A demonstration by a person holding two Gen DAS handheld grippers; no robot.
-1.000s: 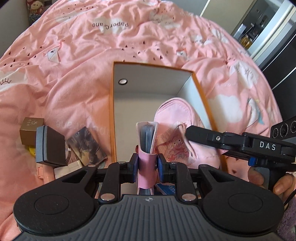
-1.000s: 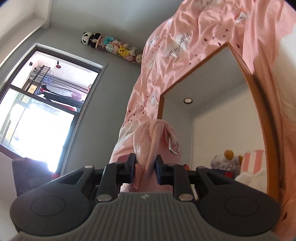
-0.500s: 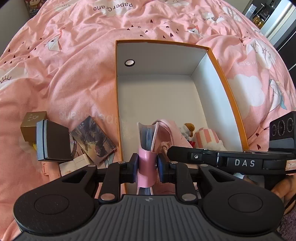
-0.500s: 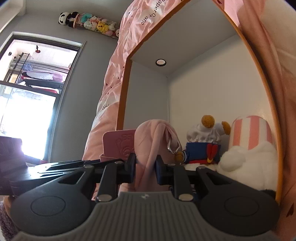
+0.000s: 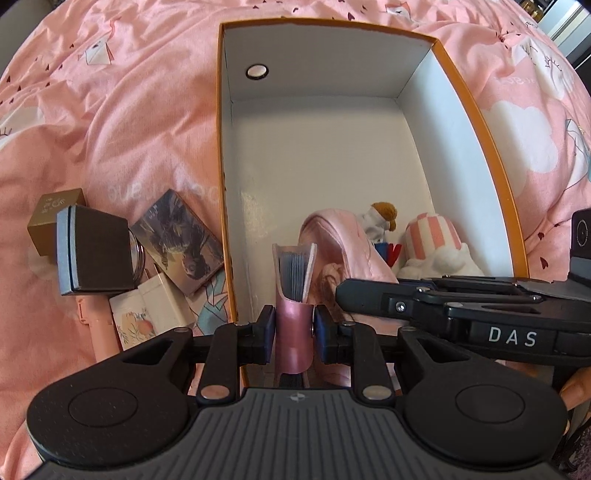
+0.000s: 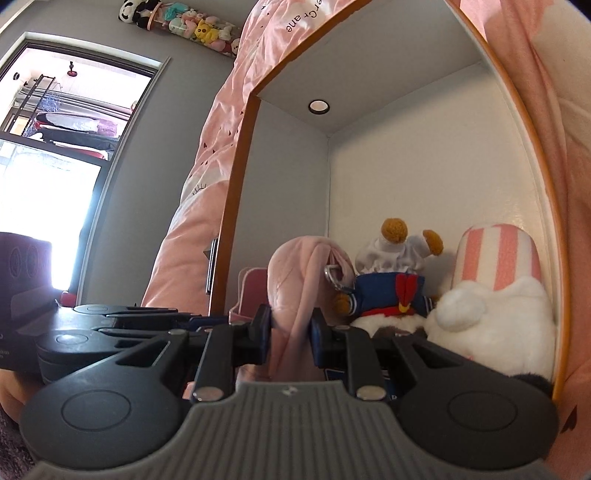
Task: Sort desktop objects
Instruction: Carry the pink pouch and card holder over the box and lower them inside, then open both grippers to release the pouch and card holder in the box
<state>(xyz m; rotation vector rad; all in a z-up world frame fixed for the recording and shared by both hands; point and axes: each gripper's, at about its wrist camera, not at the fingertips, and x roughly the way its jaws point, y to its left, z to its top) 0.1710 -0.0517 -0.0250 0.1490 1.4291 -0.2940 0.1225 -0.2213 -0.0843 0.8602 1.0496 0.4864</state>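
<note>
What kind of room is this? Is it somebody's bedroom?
Most likely a bedroom. The orange box sits on a rumpled pink quilt like a bed's, a row of plush toys hangs on the grey wall, and a big window lets in daylight.

Inside the box (image 5: 476, 122) are two plush toys: a bear (image 6: 391, 280) and a striped one (image 6: 495, 295), plus one pink pouch (image 6: 303, 280) and one pink notebook (image 5: 293, 280). Left of the box lie about five small items, among them one gold cube (image 5: 55, 218) and one picture card (image 5: 181, 247).
</note>
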